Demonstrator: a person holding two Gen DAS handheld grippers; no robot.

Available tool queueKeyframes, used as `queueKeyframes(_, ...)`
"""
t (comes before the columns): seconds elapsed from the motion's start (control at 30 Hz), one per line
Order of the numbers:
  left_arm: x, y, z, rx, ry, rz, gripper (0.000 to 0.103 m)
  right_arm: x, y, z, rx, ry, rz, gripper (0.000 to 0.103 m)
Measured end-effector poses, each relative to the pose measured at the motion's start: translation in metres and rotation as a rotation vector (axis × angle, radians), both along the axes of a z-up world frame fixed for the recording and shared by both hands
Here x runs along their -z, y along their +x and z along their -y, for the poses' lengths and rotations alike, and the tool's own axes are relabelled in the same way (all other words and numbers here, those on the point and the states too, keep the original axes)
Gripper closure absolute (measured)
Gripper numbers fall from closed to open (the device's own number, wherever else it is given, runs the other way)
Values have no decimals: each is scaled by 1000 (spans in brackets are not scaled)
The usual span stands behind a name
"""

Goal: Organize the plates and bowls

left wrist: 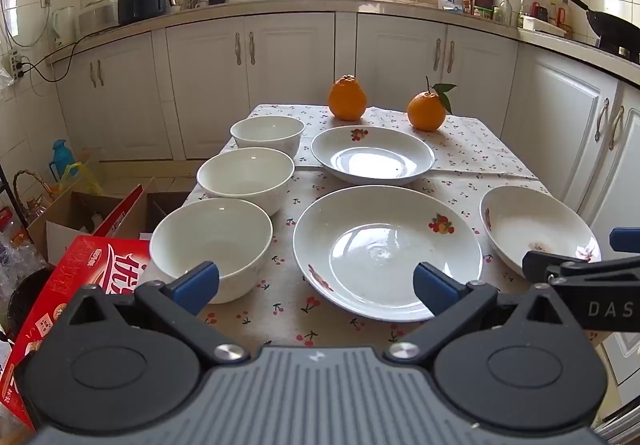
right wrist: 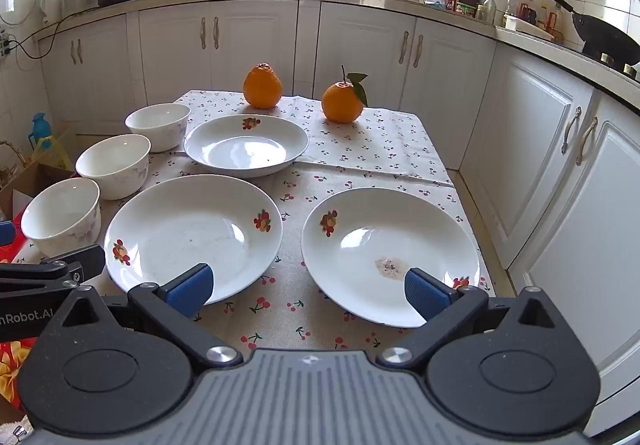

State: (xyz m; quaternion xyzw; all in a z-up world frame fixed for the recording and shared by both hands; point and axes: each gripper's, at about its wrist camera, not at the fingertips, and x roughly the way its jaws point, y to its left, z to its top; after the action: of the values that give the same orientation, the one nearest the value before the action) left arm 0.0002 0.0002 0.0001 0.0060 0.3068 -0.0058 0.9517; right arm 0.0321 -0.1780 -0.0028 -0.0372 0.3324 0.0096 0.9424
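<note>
Three white bowls (left wrist: 246,177) stand in a row along the left edge of the tabletop (right wrist: 360,149); three plates (right wrist: 192,233) lie beside them, one near the right edge; two oranges (right wrist: 262,85) stand at the far side; the left gripper (left wrist: 316,283) and the right gripper (right wrist: 308,287) are both wide open, holding nothing; a red box (left wrist: 80,285) is just left of the tabletop.

The bench (right wrist: 360,149), under a cherry-print cloth (right wrist: 304,309), bears three bowls (right wrist: 114,165) in a left row, three plates (right wrist: 192,237) and two oranges (right wrist: 262,85).
</note>
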Motion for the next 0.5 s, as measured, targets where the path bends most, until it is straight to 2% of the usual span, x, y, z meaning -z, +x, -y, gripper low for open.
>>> queueKeyframes(0.5,2,-2,1,-8,6,3,1,-1,-2,0,-8,-7,10,0)
